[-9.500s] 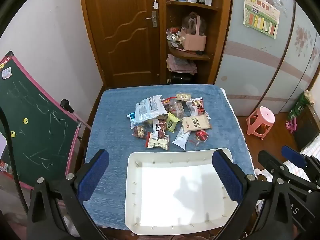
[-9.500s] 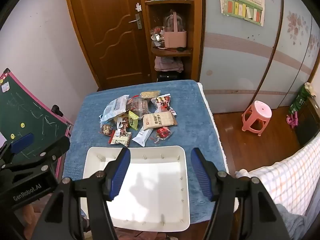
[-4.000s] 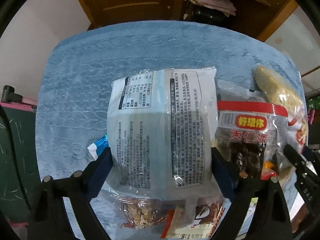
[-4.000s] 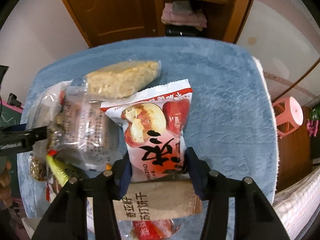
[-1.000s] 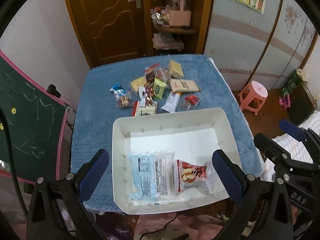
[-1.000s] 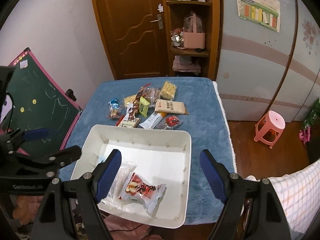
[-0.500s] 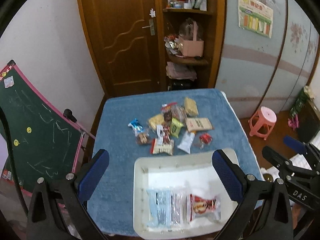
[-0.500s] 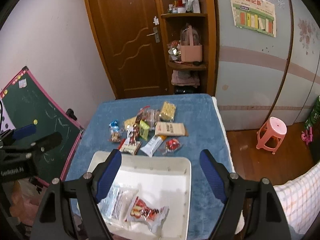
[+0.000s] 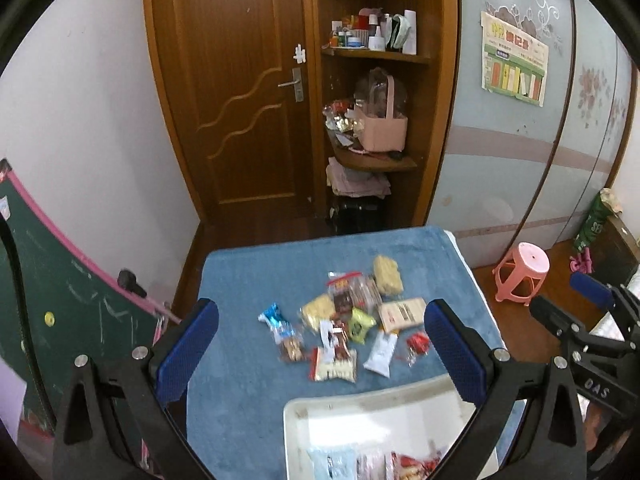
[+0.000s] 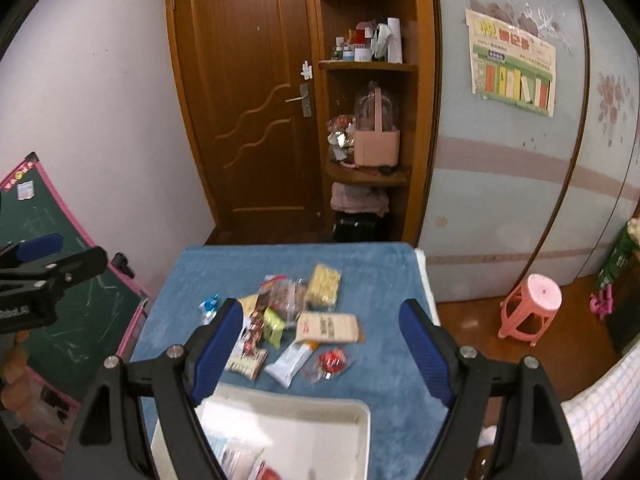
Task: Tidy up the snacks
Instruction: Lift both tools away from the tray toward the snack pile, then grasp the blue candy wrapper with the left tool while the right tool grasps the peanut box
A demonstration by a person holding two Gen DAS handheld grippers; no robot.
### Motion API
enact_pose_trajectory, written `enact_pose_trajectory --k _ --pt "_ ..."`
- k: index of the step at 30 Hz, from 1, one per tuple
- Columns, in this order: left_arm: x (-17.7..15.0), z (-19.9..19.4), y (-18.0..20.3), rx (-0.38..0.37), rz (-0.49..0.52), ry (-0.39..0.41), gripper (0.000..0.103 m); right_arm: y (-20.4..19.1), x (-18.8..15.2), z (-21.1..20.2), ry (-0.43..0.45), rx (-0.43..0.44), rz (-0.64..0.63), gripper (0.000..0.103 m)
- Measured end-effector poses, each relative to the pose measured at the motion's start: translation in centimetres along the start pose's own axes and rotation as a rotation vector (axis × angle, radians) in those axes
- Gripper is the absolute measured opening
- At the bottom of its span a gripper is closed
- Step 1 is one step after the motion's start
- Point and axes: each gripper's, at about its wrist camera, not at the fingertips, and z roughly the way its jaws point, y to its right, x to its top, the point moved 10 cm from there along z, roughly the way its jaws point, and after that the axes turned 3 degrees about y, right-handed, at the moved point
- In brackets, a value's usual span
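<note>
On a table draped with a blue textured cloth (image 9: pixel 248 380), a loose heap of small packaged snacks (image 9: pixel 348 328) lay near the middle, well short of the far edge. Nearer the cameras sat a white rectangular plastic tray (image 9: pixel 384 420), its far rim just beside the closest packets; inside it, at the bottom of the left wrist view, lay a pale blue-and-clear packet (image 9: pixel 332 466) and, just to its right, a red-printed packet (image 9: pixel 416 463). In the heap, a tan paper-look biscuit pack (image 10: pixel 329 328) lay beside a small red wrapped sweet (image 10: pixel 331 360) and a white sachet (image 10: pixel 289 362), with a clear bag of yellowish puffed squares (image 10: pixel 325 285) at the far side and a little blue foil packet (image 9: pixel 272 318) off to the left.

Both tools hung above the near end of the table, empty. The left gripper (image 9: pixel 322 356) had its blue-padded fingers spread wide, and the right gripper (image 10: pixel 320 354) likewise stood wide apart, with nothing between its pads.

Beyond the table stood a brown wooden door (image 9: pixel 236 92) with wavy panel lines and a metal handle, and next to it a wooden corner shelf unit (image 9: pixel 380 160) carrying bottles on top, a pink handled basket (image 9: pixel 380 130) below and folded cloth lower down. A pale blue wardrobe front (image 10: pixel 500 184) with a colourful paper poster (image 10: pixel 514 62) filled the right side, a pink plastic stool (image 10: pixel 532 308) stood on the wooden floor, and a green chalkboard with a pink frame (image 9: pixel 60 308) leaned at the left.
</note>
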Motion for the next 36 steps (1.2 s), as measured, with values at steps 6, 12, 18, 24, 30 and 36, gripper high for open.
enact_pose_trajectory --k 6,12,18,24,30,36 --pt "1.8 5.8 -1.5 0.008 0.002 -0.032 0.102 0.7 2.3 5.3 -0.042 -0.012 0.031 0.081" --pt "1.4 14.0 -3.6 0.008 -0.043 -0.146 0.102 2.7 3.7 11.7 -0.110 -0.046 0.059 0.081" --pt "-1.1 21.7 -6.5 0.021 -0.113 -0.250 0.102 3.2 3.2 17.8 -0.191 -0.046 0.089 0.081" --pt "-6.0 28.4 -9.3 0.074 -0.168 -0.377 0.102 2.4 0.7 23.8 -0.282 -0.040 0.093 0.081" --pt "-11.3 34.4 -10.9 0.115 -0.238 -0.505 0.100 1.6 -2.7 30.3 -0.392 -0.024 0.107 0.081" --pt "-16.3 39.4 -11.5 0.115 -0.332 -0.625 0.098 2.2 -5.6 35.6 -0.475 -0.016 0.206 0.081"
